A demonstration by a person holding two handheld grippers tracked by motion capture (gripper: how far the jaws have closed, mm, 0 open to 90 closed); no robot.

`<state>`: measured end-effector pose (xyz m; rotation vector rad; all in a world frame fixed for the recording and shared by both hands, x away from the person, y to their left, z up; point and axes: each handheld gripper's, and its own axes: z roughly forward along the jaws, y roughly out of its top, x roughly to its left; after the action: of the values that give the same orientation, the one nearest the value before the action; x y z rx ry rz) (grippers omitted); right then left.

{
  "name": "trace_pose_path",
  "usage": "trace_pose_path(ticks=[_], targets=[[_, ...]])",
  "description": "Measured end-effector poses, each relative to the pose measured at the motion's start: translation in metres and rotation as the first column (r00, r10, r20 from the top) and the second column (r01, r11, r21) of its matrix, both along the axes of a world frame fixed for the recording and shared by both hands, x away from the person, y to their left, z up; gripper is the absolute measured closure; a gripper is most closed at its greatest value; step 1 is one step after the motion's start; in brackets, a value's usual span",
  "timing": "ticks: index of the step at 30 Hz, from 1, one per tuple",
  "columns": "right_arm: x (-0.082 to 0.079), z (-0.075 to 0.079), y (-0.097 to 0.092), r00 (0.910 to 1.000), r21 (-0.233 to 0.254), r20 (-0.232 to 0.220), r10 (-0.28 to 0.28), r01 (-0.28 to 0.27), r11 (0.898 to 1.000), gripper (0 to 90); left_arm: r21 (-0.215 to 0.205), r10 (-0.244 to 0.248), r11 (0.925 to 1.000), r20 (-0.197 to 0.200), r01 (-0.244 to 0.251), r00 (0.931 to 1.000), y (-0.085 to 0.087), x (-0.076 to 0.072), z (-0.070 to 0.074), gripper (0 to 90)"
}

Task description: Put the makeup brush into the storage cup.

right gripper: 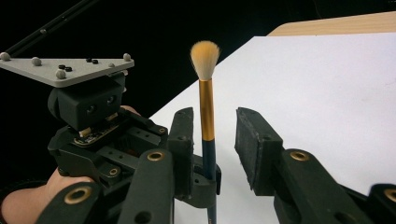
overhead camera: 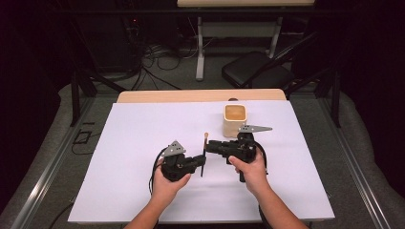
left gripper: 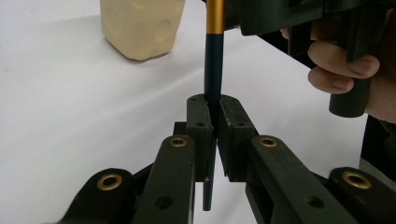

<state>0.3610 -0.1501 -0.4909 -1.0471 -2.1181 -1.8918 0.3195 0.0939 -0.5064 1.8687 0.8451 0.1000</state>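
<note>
A thin brush (overhead camera: 204,153) with a dark handle, a gold ferrule and pale orange bristles stands nearly upright above the white sheet. My left gripper (overhead camera: 202,161) is shut on its lower handle; in the left gripper view the two pads press the handle (left gripper: 213,70) from both sides. My right gripper (overhead camera: 208,149) comes in from the right at the ferrule's height. In the right gripper view the brush (right gripper: 207,116) stands between its jaws, close to the left pad and with a clear gap to the right pad. A beige square cup (overhead camera: 235,119) stands behind the right gripper.
A white sheet (overhead camera: 143,143) covers most of the wooden table (overhead camera: 200,95). The cup (left gripper: 140,25) sits beyond the brush in the left gripper view. A black chair (overhead camera: 255,71) and cables lie on the floor past the table's far edge.
</note>
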Motion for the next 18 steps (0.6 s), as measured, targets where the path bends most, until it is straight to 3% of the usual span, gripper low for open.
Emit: trace_pose_path(ticks=[18], targets=[[-0.0004,0.0019,-0.0014,0.9999,0.001,-0.002,-0.015,0.015,1.0,69.3,0.027,-0.024,0.9994,0.002,0.024,0.9997,-0.006,-0.0024,-0.0016,83.4]])
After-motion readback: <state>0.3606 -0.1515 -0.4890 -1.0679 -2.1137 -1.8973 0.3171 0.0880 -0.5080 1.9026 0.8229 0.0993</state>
